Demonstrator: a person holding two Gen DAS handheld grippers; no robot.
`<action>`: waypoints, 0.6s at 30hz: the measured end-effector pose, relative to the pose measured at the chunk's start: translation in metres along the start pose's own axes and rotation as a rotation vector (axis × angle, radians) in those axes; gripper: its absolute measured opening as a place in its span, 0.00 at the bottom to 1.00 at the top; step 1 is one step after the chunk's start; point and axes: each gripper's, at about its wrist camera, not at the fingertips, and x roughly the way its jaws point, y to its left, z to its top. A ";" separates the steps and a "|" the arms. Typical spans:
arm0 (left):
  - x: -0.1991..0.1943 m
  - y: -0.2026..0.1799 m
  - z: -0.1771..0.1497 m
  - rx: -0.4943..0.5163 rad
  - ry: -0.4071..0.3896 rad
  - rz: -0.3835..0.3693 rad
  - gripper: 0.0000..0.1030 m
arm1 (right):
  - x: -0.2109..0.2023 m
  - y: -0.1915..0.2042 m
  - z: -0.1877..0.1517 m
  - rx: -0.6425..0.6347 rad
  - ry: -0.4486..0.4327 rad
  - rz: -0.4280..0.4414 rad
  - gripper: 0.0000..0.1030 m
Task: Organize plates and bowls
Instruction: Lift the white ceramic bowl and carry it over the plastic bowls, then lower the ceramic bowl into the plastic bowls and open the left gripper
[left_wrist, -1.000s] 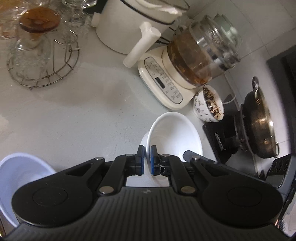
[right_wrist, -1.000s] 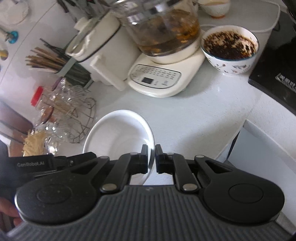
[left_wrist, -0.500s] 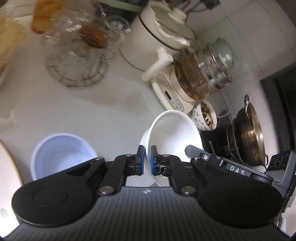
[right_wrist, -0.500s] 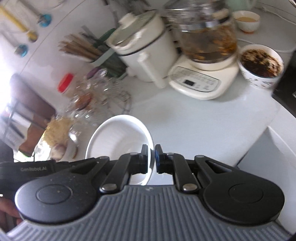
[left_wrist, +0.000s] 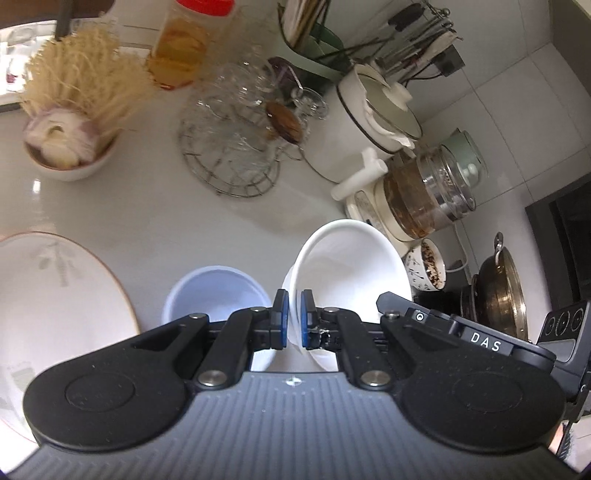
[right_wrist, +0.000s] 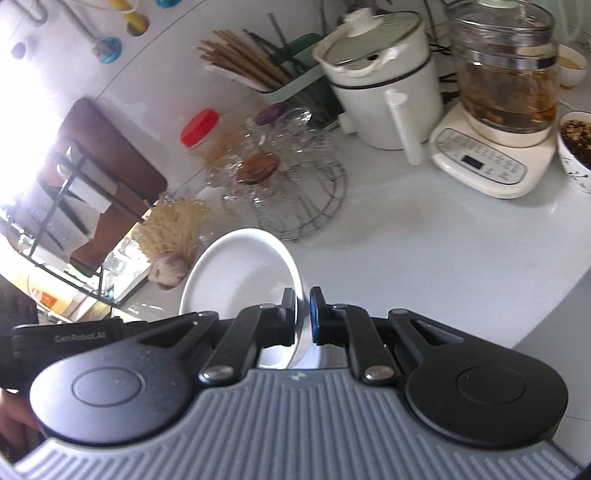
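White china makes up most of the count on the table (left_wrist: 122, 206): one white bowl (left_wrist: 347, 266) is held in the air, one pale blue bowl (left_wrist: 218, 291) stands on the table, and one large plate (left_wrist: 55, 288) with a thin brown rim lies at nine o'clock in the left wrist view. One patterned bowl (left_wrist: 430, 267) of dark contents is seen at three o'clock, and one bowl of onion (left_wrist: 62, 147) at ten o'clock. One wire rack (left_wrist: 229, 166) of glasses, one white pot (left_wrist: 369, 122) and one glass kettle (left_wrist: 428, 199) are lined up from twelve to two o'clock.

Both tongs are clenched on the same white bowl. The left tongs (left_wrist: 291, 325) are closed on its rim, with the bowl spreading toward one o'clock from the pads. The right tongs (right_wrist: 303, 317) are closed on the opposite rim, with the bowl (right_wrist: 240, 273) reaching toward ten o'clock. The blue bowl sits just beside the left tongs at eleven o'clock.
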 end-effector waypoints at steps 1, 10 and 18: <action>-0.002 0.003 -0.001 0.002 -0.001 0.007 0.07 | 0.003 0.003 -0.001 -0.006 0.008 -0.002 0.10; 0.014 0.034 -0.012 -0.033 0.035 0.088 0.07 | 0.050 0.012 -0.017 -0.063 0.106 -0.046 0.10; 0.037 0.060 -0.021 -0.075 0.080 0.169 0.07 | 0.080 0.012 -0.027 -0.082 0.179 -0.060 0.12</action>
